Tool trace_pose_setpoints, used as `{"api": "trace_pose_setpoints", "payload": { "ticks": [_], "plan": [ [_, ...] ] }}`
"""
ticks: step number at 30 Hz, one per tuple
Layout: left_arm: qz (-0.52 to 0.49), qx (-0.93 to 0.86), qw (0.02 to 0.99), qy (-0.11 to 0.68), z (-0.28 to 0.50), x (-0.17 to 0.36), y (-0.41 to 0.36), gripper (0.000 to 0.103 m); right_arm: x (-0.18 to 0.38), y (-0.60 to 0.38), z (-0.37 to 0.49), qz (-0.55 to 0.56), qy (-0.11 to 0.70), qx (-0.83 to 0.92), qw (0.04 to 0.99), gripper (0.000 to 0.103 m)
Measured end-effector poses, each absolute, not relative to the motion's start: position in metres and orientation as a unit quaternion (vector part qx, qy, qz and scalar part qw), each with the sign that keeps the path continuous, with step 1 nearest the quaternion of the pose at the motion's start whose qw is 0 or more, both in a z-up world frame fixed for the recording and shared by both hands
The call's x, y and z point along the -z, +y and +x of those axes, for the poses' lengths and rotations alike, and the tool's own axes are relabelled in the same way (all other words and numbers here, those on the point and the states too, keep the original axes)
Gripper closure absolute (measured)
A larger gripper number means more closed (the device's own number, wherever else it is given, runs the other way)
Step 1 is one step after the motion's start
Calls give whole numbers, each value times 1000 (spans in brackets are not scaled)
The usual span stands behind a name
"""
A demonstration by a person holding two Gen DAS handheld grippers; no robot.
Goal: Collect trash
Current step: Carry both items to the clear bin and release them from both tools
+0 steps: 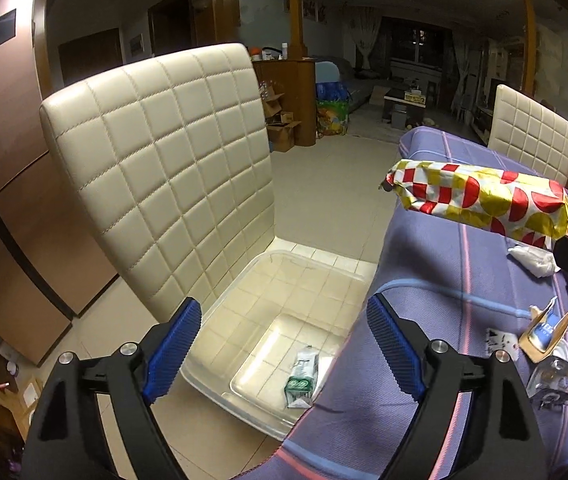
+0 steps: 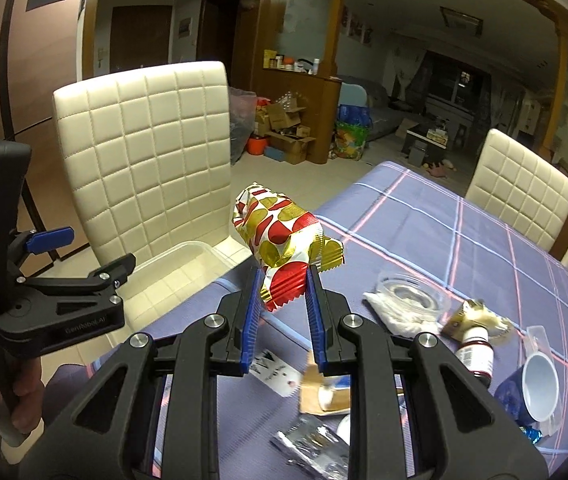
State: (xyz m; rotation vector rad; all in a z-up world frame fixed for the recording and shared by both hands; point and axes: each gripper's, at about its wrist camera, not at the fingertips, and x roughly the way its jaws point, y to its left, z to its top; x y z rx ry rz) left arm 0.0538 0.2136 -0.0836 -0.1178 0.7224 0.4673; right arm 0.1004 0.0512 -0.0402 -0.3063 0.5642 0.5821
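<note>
My right gripper [image 2: 283, 288] is shut on a red, gold and white snack wrapper [image 2: 280, 240] and holds it in the air above the table's left edge. The wrapper also shows in the left wrist view [image 1: 479, 200]. My left gripper [image 1: 284, 344] is open and empty, above a clear plastic bin [image 1: 244, 304] on the cream chair seat beside the table. A green and white wrapper [image 1: 301, 378] lies in the bin. More trash lies on the purple cloth: a white tissue [image 2: 387, 312], a torn card packet [image 2: 323, 392], a crumpled foil piece [image 2: 311, 444].
The cream quilted chair [image 1: 164, 160] stands left of the table [image 2: 463, 240]. A clear plastic lid [image 2: 411, 292], a small bottle [image 2: 477, 350] and a blue mug [image 2: 535, 388] lie on the table at right. More cream chairs [image 2: 519, 188] stand on the far side.
</note>
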Motion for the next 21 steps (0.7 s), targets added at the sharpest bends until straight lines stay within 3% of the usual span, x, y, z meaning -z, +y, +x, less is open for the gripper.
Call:
{"api": "trace_pose_setpoints", "payload": {
  "ticks": [10, 15, 16, 18, 19, 21],
  "plan": [
    [-84, -264, 896, 347, 29, 85, 251, 20, 44, 88, 89, -168, 275, -318, 892, 79],
    [-94, -271, 893, 346, 23, 85, 259, 20, 46, 96, 88, -171, 276, -319, 890, 74],
    [-94, -270, 893, 347, 23, 85, 260, 20, 46, 96, 87, -171, 275, -318, 891, 70],
    [-94, -269, 893, 347, 23, 86, 260, 20, 46, 97, 89, -170, 274, -311, 894, 45],
    [-96, -267, 894, 347, 23, 87, 260, 20, 45, 94, 87, -165, 265, -306, 899, 18],
    [-98, -264, 894, 348, 23, 87, 260, 20, 43, 93, 85, -166, 254, -300, 904, 16]
  ]
}}
